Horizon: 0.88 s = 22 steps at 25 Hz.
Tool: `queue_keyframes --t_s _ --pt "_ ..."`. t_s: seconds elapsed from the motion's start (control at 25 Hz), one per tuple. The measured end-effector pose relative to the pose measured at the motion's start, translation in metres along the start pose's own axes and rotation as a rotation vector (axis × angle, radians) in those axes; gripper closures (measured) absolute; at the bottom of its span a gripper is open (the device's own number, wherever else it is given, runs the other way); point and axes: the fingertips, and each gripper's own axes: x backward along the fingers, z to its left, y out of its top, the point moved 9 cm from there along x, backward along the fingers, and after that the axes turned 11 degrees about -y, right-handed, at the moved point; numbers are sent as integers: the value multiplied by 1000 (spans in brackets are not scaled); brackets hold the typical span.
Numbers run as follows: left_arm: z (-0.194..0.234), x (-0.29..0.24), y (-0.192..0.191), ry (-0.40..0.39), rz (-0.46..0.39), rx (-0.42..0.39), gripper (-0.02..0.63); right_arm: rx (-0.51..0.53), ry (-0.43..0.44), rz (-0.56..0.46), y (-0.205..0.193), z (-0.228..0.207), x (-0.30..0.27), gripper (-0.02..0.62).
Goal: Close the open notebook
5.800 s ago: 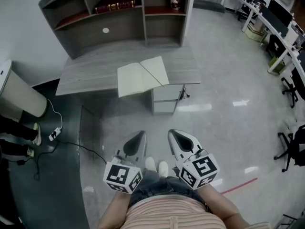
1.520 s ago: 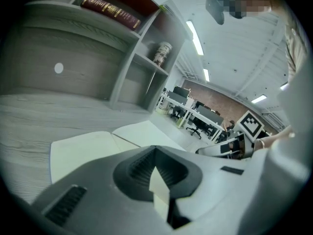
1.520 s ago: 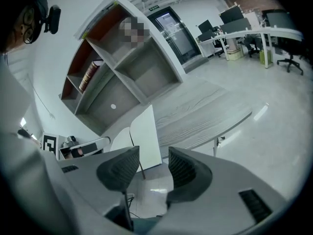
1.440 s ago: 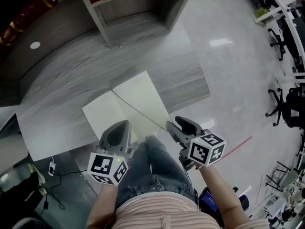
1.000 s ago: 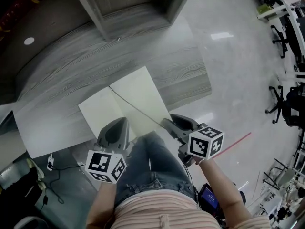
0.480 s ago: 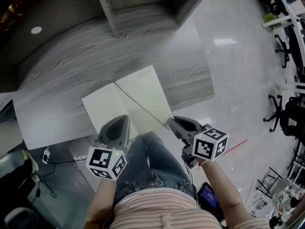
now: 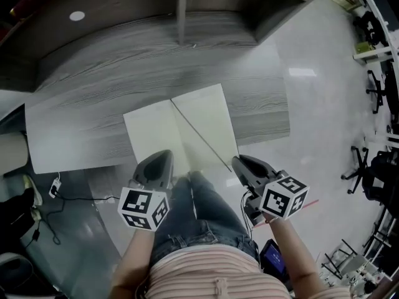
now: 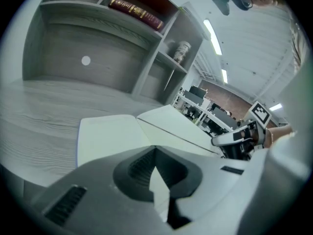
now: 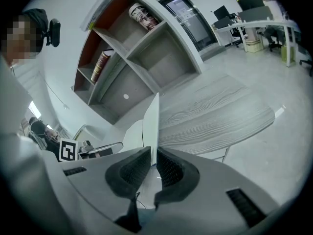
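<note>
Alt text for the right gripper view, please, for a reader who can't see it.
The jaws of the right gripper, which have just been closing, pinch the right-hand leaf of the notebook, which stands lifted and edge-on between them. Beyond it lie the grey wood-grain desk and a shelf unit at the back of the desk.

Open notebook (image 7: pixel 159 136) with blank cream pages, at near edge of grey desk (image 7: pixel 93 86); spine slanting far-left to near-right; right leaf lifted at near corner.
</note>
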Motion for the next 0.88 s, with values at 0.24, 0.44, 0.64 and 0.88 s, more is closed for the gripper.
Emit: queue_keyframes --t_s 0.24,0.44,0.64,0.88 --pt "7 10 -15 52 14 22 595 83 -13 -26 3 18 9 555" --pt "13 8 -23 82 47 29 594 117 -3 -45 7 33 15 560" --pt "17 15 -29 103 70 42 595 147 9 -63 7 53 19 565" --pt "20 23 -35 118 65 73 595 174 27 -65 9 69 20 569"
